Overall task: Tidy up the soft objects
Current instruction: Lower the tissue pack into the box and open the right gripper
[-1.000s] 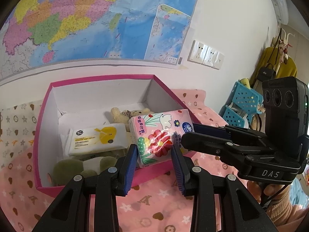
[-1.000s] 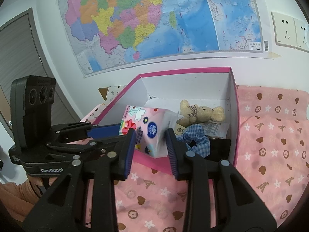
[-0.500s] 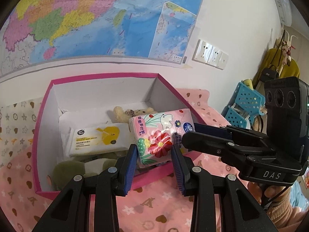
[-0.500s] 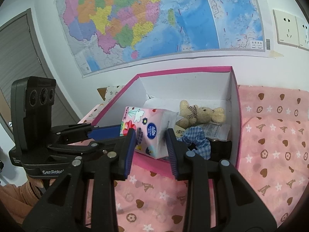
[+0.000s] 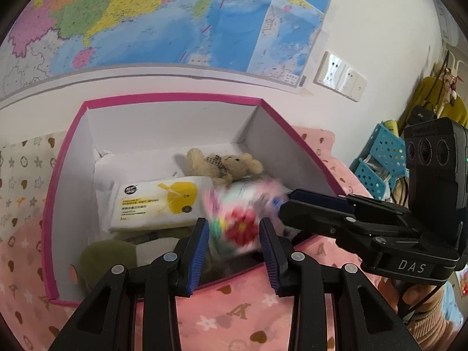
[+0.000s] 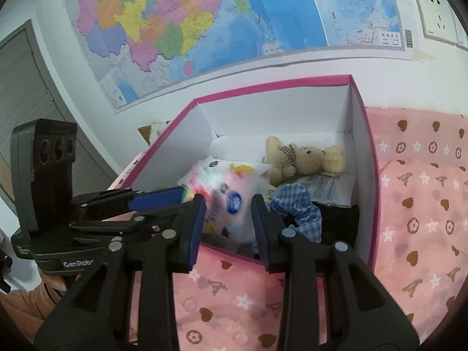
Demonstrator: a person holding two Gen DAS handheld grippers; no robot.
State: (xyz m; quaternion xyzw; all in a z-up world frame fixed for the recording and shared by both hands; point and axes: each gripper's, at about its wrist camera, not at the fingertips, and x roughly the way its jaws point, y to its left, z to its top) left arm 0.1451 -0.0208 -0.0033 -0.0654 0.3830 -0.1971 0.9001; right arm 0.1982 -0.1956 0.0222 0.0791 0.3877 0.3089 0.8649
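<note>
You can read "DAS" on the right gripper [image 5: 285,209] beside the pink box [image 5: 175,99], and "GenRob", cut off, on the left gripper [image 6: 158,197].

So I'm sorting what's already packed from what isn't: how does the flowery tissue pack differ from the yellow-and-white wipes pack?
The floral tissue pack sits between both grippers' jaws over the box's near edge, and looks blurred; the wipes pack lies flat inside the pink box, sharp and untouched. The tissue pack is pink with red flowers and chunky; the wipes pack is white with a yellow patch, wider and flatter. Both are soft plastic-wrapped packs.
</note>
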